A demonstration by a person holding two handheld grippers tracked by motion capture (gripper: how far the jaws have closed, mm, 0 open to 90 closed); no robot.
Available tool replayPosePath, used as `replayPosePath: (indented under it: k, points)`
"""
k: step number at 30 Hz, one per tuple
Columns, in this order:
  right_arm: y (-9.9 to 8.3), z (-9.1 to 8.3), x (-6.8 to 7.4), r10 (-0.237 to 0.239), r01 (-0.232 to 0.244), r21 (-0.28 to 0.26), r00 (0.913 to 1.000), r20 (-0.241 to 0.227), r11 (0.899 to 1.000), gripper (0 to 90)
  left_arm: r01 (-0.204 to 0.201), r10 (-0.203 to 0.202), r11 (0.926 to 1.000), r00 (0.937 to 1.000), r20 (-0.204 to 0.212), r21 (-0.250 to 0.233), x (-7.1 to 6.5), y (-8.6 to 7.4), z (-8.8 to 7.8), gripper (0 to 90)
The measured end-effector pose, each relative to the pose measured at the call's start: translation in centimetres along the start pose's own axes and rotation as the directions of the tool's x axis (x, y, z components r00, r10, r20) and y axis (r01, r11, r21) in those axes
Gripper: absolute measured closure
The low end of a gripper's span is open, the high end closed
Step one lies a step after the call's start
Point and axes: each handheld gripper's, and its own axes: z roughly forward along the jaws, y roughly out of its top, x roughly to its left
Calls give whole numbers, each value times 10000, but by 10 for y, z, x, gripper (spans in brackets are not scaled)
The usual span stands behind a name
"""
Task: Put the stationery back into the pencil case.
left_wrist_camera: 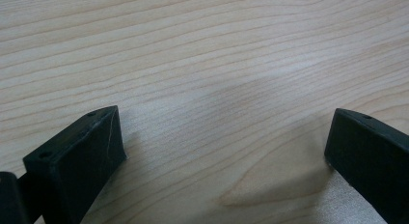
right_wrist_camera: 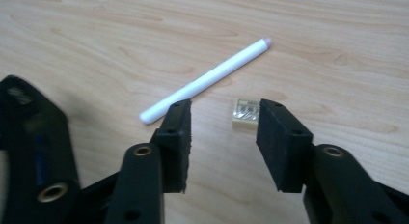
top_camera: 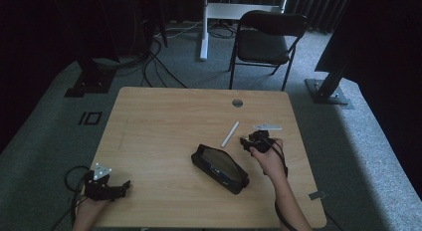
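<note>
A white pencil (right_wrist_camera: 205,81) lies slanted on the wooden table (right_wrist_camera: 337,50), and it also shows just left of my hand in the high view (top_camera: 230,134). A small beige block (right_wrist_camera: 245,113), perhaps an eraser, sits on the wood beside it. My right gripper (right_wrist_camera: 224,137) is open low over the table, its jaws apart with nothing between them; the block lies just beyond the tips, close to the right jaw. A black pencil case (top_camera: 219,169) lies open at mid-table, left of that gripper (top_camera: 245,141). My left gripper (left_wrist_camera: 224,147) rests open over bare wood at the near left corner (top_camera: 119,187).
A round cable hole (top_camera: 237,103) sits near the table's far edge. A black folding chair (top_camera: 266,39) and a white stand leg (top_camera: 204,27) are on the carpet behind. Cables trail on the floor at the back left. The table's left half (top_camera: 149,136) is bare wood.
</note>
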Motion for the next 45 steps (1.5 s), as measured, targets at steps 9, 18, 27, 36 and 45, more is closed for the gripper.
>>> replayPosePath:
  k: [9, 18, 27, 36, 45]
  points:
    - [-9, 15, -8, 524, -521, -88, 9979, 390, 9986, 502, -1, 1, 10000, 10000, 0, 0, 0, 0, 0, 2]
    - [-10, 26, -13, 868, -866, -57, 9936, 721, 9962, 452, 1, -1, 10000, 10000, -1, -2, 0, 0, 0, 3]
    - [-10, 38, -13, 1098, -1087, -164, 9884, 1054, 9939, 416, 0, 0, 10000, 10000, 0, 0, 0, 0, 0, 2]
    - [-8, 49, -11, 970, -962, -123, 9880, 1198, 9953, 414, -1, 1, 10000, 10000, 0, -1, 0, 0, 0, 2]
    - [-11, 59, -12, 642, -676, 245, 9906, 1208, 9974, 451, -1, 1, 10000, 10000, 0, 1, 0, 0, 0, 2]
